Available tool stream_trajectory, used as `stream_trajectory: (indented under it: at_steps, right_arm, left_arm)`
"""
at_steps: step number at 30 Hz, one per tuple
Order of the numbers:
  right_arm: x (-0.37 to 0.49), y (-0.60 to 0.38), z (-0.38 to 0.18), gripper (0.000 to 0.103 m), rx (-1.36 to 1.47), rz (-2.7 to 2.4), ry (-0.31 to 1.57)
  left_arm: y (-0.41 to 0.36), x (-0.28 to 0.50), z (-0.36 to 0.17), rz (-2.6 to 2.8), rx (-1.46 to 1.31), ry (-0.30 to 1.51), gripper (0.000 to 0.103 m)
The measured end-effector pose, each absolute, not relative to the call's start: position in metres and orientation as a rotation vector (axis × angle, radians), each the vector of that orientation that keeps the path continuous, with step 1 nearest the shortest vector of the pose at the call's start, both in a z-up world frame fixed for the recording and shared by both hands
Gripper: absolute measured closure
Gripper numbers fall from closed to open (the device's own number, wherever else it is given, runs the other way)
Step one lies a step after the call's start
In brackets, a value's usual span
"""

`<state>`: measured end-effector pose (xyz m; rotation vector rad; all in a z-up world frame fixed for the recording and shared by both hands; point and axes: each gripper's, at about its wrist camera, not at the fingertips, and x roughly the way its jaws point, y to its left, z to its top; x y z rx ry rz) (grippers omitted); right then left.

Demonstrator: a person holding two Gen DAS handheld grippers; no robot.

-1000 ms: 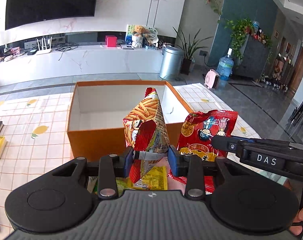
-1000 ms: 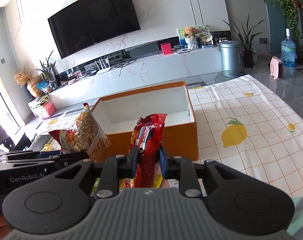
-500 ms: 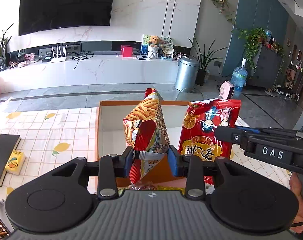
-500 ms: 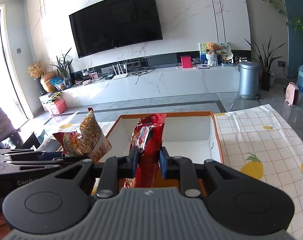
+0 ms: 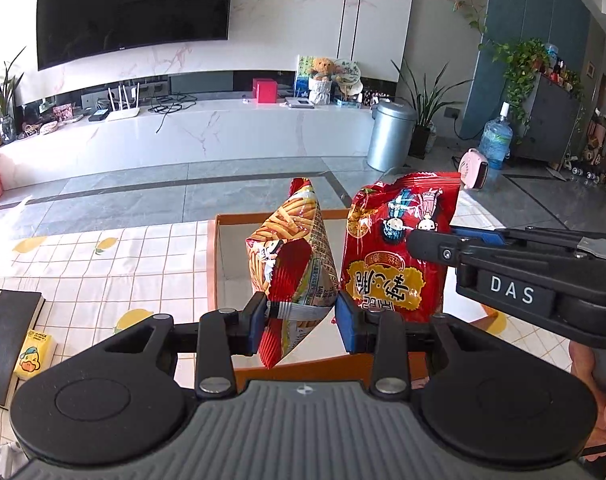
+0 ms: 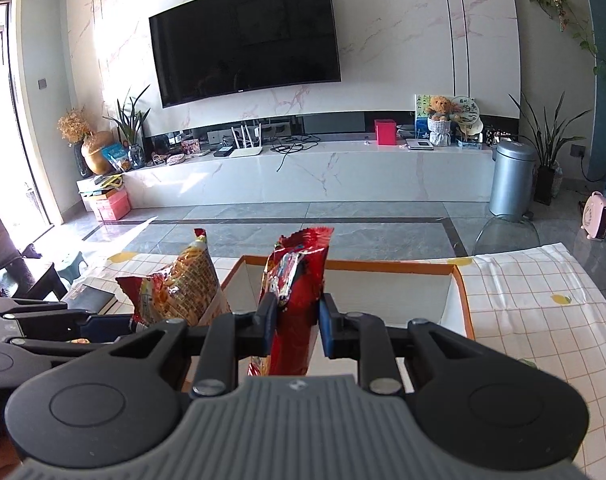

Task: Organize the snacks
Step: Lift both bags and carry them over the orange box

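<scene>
- Compared with a second ago, both packets ride higher and further forward: the orange box [image 5: 219,264] has dropped low in both views, and its open white inside now lies just behind and under the packets. I judge this as the carry ending, with release into the box the likely next step.
- The left gripper [image 5: 301,316] is clamped on the fries packet [image 5: 299,248], pads pinching its crimped lower seam; the packet stands upright at 12 o'clock from the jaws, puffed, with a red flap hanging below.
- The right gripper [image 6: 293,322] is closed tight on the red packet [image 6: 297,280], seen edge-on, upright, its serrated top at 12 o'clock. In the left view the same packet [image 5: 399,248] shows its flat face with cartoon figures and a yellow label, at 3 o'clock from the fries packet, close beside it; whether they touch I cannot tell.
- The box sits on a lemon-print tablecloth [image 6: 535,320]; at 9 o'clock in the left view lie a black book [image 5: 7,332] and a small yellow carton [image 5: 35,354], well apart from the box.
</scene>
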<state>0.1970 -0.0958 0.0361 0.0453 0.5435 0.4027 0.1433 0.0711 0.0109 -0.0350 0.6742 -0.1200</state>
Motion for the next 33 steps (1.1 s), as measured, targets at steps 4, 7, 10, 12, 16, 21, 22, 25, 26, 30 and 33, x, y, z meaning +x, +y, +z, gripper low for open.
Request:
stream_trajectory:
  at_steps: [4,7,10,12,16,21,22,25,26,30,33]
  right_arm:
    - [0.223,-0.087,0.023,0.084,0.041,0.383,0.578]
    - [0.244,-0.080,0.011,0.084,0.041,0.374,0.627]
    - [0.261,-0.075,-0.002,0.084,0.039,0.369,0.681]
    - [0.272,-0.073,-0.013,0.084,0.043,0.369,0.721]
    - [0.291,-0.070,-0.033,0.084,0.083,0.384,0.817]
    - [0.310,-0.067,-0.058,0.084,0.142,0.393,0.929]
    - [0.312,-0.066,-0.061,0.084,0.146,0.396,0.943]
    - [0.317,-0.062,-0.071,0.084,0.159,0.395,0.991]
    - [0.319,-0.061,-0.074,0.084,0.158,0.393,1.001]
    - [0.321,-0.054,-0.079,0.084,0.136,0.386,1.017]
    - [0.321,-0.050,-0.081,0.083,0.107,0.373,1.023]
  left_arm:
    - [0.074,0.159,0.002,-0.122,-0.020,0.710,0.062]
    - [0.074,0.172,-0.008,-0.124,-0.005,0.753,0.062]
    - [0.076,0.185,-0.020,-0.141,-0.006,0.810,0.062]
    - [0.078,0.190,-0.027,-0.155,-0.010,0.841,0.062]
    - [0.080,0.199,-0.039,-0.157,0.002,0.899,0.062]
    - [0.082,0.207,-0.050,-0.147,0.026,0.952,0.063]
    - [0.081,0.210,-0.051,-0.147,0.033,0.961,0.063]
    - [0.080,0.215,-0.054,-0.143,0.047,0.988,0.063]
    - [0.079,0.216,-0.056,-0.142,0.053,0.998,0.063]
    - [0.077,0.220,-0.058,-0.147,0.073,1.006,0.063]
    - [0.074,0.222,-0.058,-0.146,0.083,1.008,0.063]
